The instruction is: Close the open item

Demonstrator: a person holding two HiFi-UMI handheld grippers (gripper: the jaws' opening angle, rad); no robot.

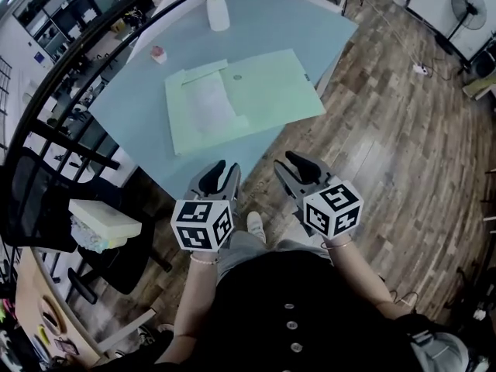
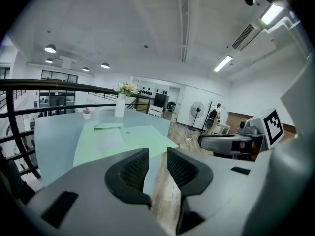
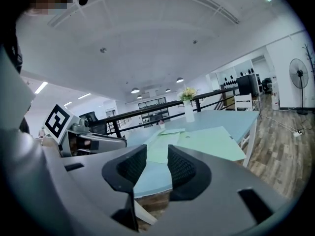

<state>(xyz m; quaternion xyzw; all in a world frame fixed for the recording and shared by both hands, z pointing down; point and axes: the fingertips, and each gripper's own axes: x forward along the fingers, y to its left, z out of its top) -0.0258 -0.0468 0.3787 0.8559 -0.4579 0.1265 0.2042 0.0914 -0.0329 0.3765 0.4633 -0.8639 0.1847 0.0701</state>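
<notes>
Head view: green folder (image 1: 271,91) lay open flat on blue table (image 1: 132,107), white sheet (image 1: 208,103) inside, vase (image 1: 218,10) near far edge. Left gripper (image 1: 222,170) and right gripper (image 1: 293,163) hung side by side, short of near table corner. Both sets of jaws spread, nothing between.

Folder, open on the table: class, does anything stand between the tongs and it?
Nothing visible does. The left tongs and right tongs, both empty, hang off the table corner; only bare tabletop precedes the folder.

One left gripper (image 1: 225,169), one right gripper (image 1: 288,163); one green folder (image 1: 248,99); one vase (image 1: 218,10); one pink pot (image 1: 159,53).
</notes>
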